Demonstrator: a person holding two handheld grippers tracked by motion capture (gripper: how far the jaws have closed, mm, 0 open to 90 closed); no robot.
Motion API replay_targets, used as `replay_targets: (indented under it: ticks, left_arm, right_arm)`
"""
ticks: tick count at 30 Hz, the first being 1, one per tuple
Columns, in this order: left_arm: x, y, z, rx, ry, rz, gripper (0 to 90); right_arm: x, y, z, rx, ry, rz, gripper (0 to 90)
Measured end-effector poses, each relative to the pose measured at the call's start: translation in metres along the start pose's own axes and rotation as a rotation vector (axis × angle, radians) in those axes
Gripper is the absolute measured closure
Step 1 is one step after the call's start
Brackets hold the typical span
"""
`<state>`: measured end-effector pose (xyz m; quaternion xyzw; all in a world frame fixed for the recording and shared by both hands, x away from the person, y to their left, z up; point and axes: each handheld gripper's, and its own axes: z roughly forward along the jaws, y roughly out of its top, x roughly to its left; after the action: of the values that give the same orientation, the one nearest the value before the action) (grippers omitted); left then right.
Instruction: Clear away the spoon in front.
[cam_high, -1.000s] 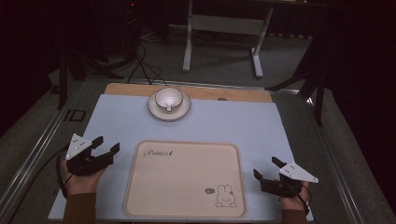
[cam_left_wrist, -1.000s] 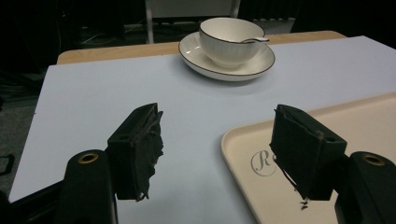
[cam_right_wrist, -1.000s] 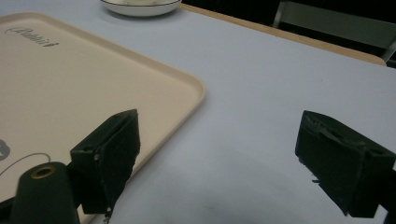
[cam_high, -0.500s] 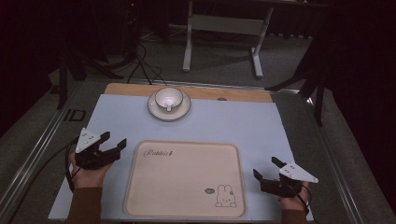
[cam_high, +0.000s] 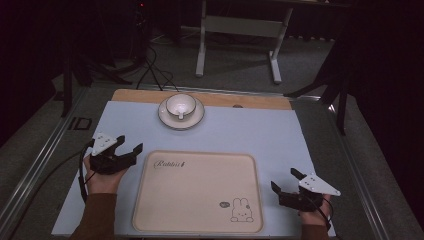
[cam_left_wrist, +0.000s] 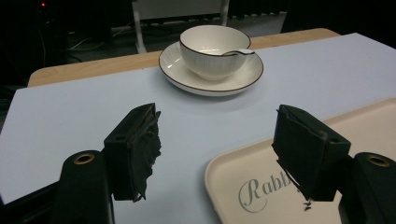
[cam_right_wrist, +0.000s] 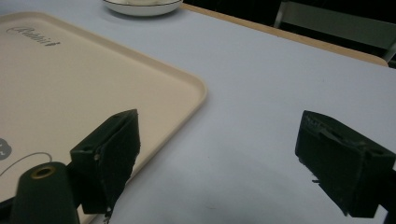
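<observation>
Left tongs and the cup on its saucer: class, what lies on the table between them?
Nothing: in the left gripper view, bare pale blue table cover runs from the open left tongs to the saucer under the cup.

The right gripper (cam_right_wrist: 217, 161) has its two black jaws spread wide apart with nothing between them, hovering over the pale blue table mat (cam_right_wrist: 261, 84). Its left jaw sits over the rounded corner of the beige tray (cam_right_wrist: 93, 79), whose rim runs just beside it, while the right jaw is over bare mat. At the top edge lies part of a white saucer (cam_right_wrist: 140, 7), beyond the tray's far edge, near the wooden table edge (cam_right_wrist: 280, 35).
</observation>
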<state>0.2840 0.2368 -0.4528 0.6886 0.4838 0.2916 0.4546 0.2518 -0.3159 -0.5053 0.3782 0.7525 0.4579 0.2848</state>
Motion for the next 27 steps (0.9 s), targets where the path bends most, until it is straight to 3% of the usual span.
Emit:
replay_targets:
  ticks: [27]
  left_arm:
    - [-0.016,0.022,0.035,0.016,-0.014,0.027,31.0]
  right_arm:
    - [0.000,0.000,0.000,-0.003,0.001,0.001,13.6]
